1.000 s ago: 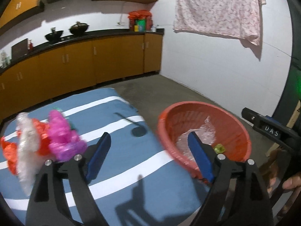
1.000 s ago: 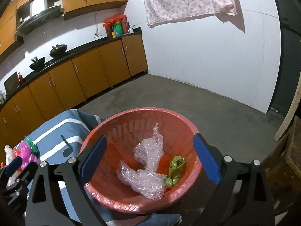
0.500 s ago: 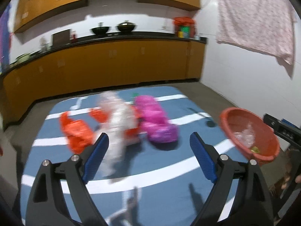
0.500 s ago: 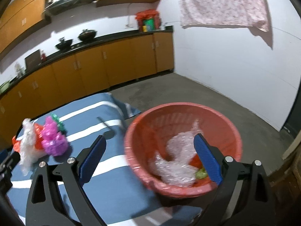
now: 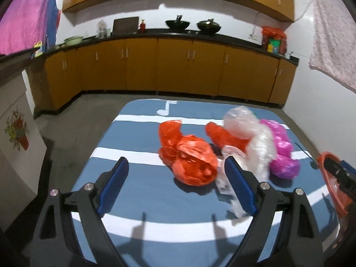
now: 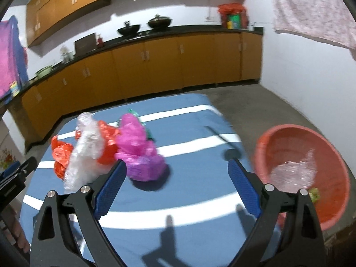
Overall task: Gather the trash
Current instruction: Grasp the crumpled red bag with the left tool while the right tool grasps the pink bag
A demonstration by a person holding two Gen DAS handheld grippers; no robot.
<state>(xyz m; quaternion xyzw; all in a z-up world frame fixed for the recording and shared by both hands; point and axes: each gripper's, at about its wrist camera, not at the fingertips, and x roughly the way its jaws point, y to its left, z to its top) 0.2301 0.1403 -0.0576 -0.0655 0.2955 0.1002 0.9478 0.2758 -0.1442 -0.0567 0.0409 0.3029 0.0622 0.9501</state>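
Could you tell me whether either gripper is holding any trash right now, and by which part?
Nothing is held: left gripper and right gripper are both open and empty.

Glossy crinkled plastic bags (image 5: 191, 162); matt cloth tablecloth (image 5: 138, 191)

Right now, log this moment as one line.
left gripper: open, empty | right gripper: open, empty | bags on table: orange bag, pink bag | basket: bubble wrap inside

Your bench (image 5: 138, 195) wears a blue cloth with white stripes. On it you have a heap of touching bags: an orange bag (image 5: 191, 162), clear bubble wrap (image 5: 258, 146) and a pink bag (image 5: 282, 153). The red basket (image 6: 311, 146) sits at its right edge.
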